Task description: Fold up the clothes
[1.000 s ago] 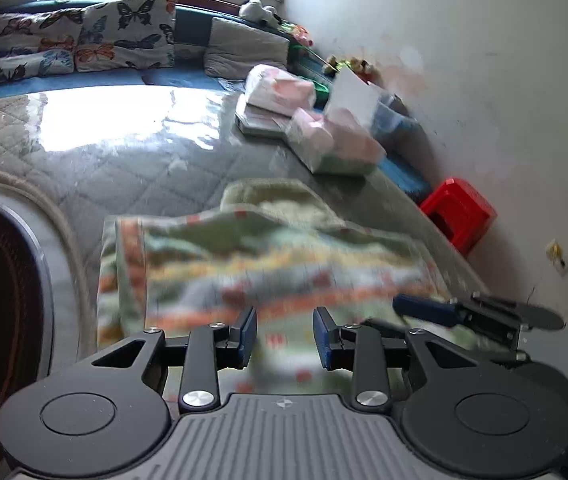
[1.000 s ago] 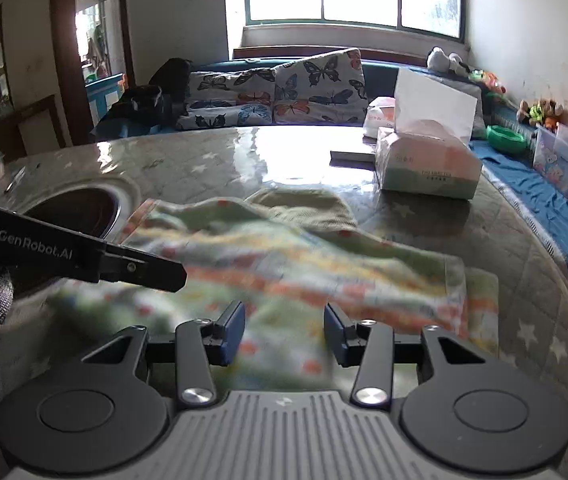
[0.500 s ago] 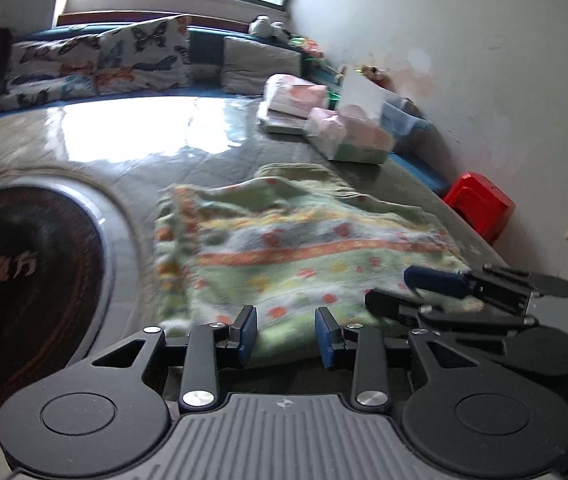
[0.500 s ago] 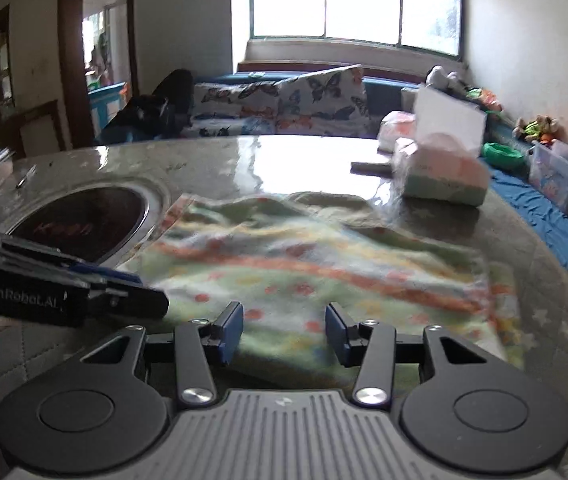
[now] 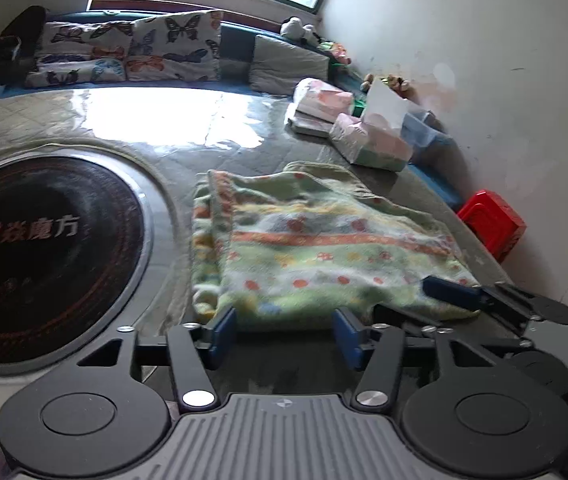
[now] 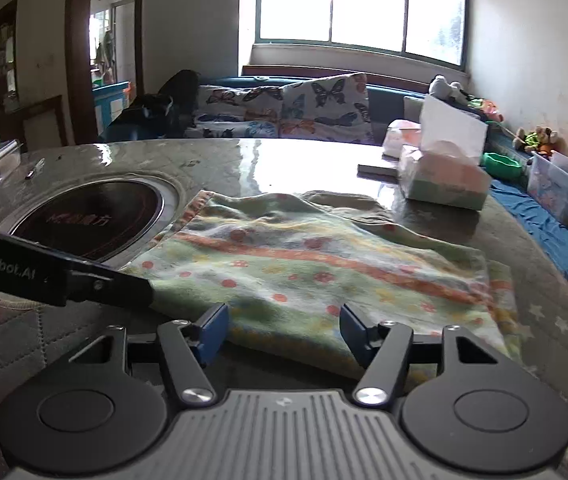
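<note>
The folded cloth (image 5: 315, 248) is pale green with orange stripes and red and yellow dots. At its 9 o'clock, the round cooktop (image 5: 44, 248) is black. Butterfly-print cushions (image 6: 284, 114) are white; the stool (image 5: 491, 228) is red.

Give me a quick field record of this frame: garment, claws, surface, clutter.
garment: green patterned cloth, folded, lying flat on the table
left claw: open, empty, at the cloth's near edge
right claw: open, empty, at the cloth's near edge
surface: table with round inset cooktop, left of the cloth
clutter: tissue box beyond the cloth, apart from it
</note>
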Demonstrator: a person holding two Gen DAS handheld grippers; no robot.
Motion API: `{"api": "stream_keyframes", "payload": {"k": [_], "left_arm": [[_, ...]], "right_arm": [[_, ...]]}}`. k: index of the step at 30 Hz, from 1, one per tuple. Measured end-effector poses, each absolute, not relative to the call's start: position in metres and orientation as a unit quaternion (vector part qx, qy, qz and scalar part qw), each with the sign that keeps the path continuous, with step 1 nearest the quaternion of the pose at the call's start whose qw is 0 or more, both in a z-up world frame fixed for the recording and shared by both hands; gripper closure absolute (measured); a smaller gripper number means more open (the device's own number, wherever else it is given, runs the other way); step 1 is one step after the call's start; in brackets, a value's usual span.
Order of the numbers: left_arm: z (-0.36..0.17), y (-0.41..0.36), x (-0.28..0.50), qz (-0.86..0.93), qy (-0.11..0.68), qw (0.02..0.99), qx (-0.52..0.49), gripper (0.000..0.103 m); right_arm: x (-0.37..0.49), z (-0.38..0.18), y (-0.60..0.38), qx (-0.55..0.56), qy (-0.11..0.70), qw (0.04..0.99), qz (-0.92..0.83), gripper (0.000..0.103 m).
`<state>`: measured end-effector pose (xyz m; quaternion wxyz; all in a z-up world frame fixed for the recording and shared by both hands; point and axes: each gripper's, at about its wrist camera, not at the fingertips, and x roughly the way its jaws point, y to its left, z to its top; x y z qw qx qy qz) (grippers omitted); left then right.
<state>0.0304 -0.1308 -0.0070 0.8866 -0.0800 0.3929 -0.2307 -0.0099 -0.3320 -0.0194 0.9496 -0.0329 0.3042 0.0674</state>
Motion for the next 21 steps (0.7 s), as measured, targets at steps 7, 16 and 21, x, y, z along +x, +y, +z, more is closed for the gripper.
{"api": "stream_keyframes", "payload": {"k": [7, 16, 21], "left_arm": [[-0.006, -0.13, 0.012, -0.227, 0.396, 0.887, -0.066, 0.021], [-0.004, -0.124, -0.005, -0.217, 0.39, 0.894, -0.052, 0.004], [-0.007, -0.121, -0.013, -0.208, 0.39, 0.896, -0.044, 0.0]], "right_arm": [[-0.022, -0.025, -0.336, -0.013, 0.319, 0.946, 0.051, 0.018], [-0.04, -0.029, -0.335, -0.006, 0.326, 0.945, 0.009, 0.0], [-0.049, -0.033, -0.334, 0.002, 0.332, 0.943, -0.019, 0.0]]}}
